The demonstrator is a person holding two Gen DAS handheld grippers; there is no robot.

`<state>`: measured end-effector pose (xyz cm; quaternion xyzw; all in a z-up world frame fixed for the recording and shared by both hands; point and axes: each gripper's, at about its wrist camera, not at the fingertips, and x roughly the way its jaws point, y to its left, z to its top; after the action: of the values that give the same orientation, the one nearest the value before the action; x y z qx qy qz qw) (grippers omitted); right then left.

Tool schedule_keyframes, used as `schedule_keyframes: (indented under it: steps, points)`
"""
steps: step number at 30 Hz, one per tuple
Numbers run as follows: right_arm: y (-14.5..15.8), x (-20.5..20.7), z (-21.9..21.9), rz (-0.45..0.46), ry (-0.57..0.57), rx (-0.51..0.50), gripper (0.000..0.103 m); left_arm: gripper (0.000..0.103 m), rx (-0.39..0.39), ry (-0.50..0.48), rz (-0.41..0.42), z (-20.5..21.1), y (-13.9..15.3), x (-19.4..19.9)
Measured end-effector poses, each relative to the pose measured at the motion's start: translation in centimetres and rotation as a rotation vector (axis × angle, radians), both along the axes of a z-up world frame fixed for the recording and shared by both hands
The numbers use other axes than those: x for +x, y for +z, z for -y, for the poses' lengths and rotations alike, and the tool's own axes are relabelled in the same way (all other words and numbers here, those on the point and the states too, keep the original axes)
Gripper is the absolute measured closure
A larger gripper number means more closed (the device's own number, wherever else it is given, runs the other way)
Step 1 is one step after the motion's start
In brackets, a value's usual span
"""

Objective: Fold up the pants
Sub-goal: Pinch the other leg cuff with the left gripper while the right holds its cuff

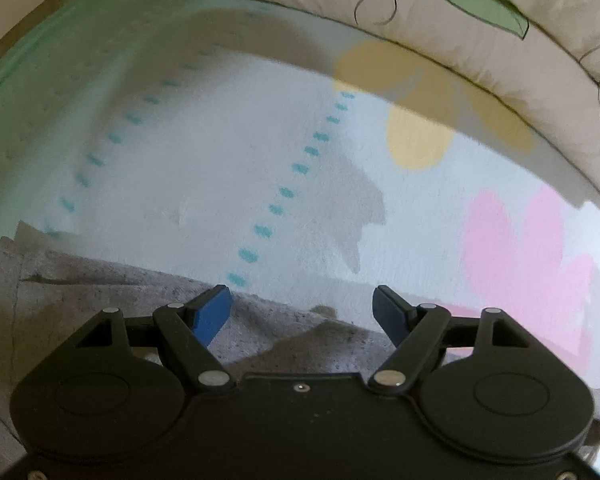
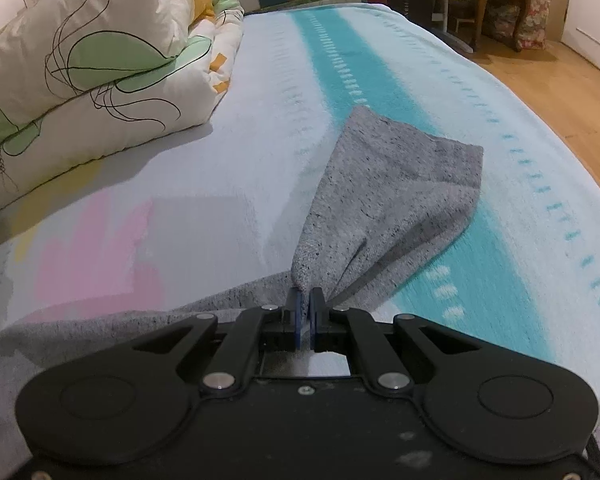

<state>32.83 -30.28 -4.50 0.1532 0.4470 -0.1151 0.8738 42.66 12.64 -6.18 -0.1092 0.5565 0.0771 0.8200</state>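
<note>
Grey speckled pants (image 2: 384, 196) lie on a bed with a white, teal and pink blanket (image 2: 228, 168). My right gripper (image 2: 307, 300) is shut on an edge of the pants and lifts the cloth into a ridge that runs away from it. In the left wrist view the pants (image 1: 100, 300) lie flat under my left gripper (image 1: 302, 304), which is open with its blue pads apart just above the cloth's far edge.
A folded quilt with green leaf print (image 2: 84, 72) lies along the left of the bed and shows in the left wrist view (image 1: 480, 40) too. The bed's right edge drops to a wooden floor (image 2: 560, 92). Furniture (image 2: 500, 8) stands beyond the bed.
</note>
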Motion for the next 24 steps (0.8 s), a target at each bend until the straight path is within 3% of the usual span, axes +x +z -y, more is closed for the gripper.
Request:
schedule_keyframes:
  steps: [5,7,9,10,11,13,15,20,24]
  points:
    - [0.9,-2.3,0.8,0.026,0.012,0.043,0.099,0.025,-0.019,0.010,-0.031,0.3,-0.4,-0.6]
    - [1.4,-3.5,0.9,0.036,0.018,0.061,0.099,0.030,-0.038,0.020,-0.049,0.2,-0.5,-1.0]
    - [2.0,-4.6,0.8,0.044,0.028,0.062,0.099,0.047,-0.064,0.044,-0.068,-0.1,-0.7,-1.5]
    - [2.4,-5.3,0.7,0.052,0.035,0.058,0.099,0.074,-0.098,0.049,-0.070,-0.4,-0.8,-1.9]
    - [2.7,-5.8,0.5,0.057,0.041,0.053,0.099,0.091,-0.150,0.053,-0.069,-0.8,-0.8,-2.4]
    - [3.1,-6.8,0.2,0.064,0.056,0.043,0.099,0.095,-0.197,0.082,-0.031,-1.6,-0.4,-3.8]
    - [3.5,-8.0,-0.1,0.071,0.066,0.038,0.099,0.097,-0.194,0.083,0.017,-1.9,0.7,-5.7]
    - [4.0,-11.0,-0.2,0.076,0.059,0.051,0.099,0.098,-0.086,0.008,0.108,-1.5,4.5,-12.1]
    - [4.4,-13.8,0.0,0.069,0.046,0.062,0.099,0.098,-0.083,-0.018,0.156,-1.7,6.6,-17.7]
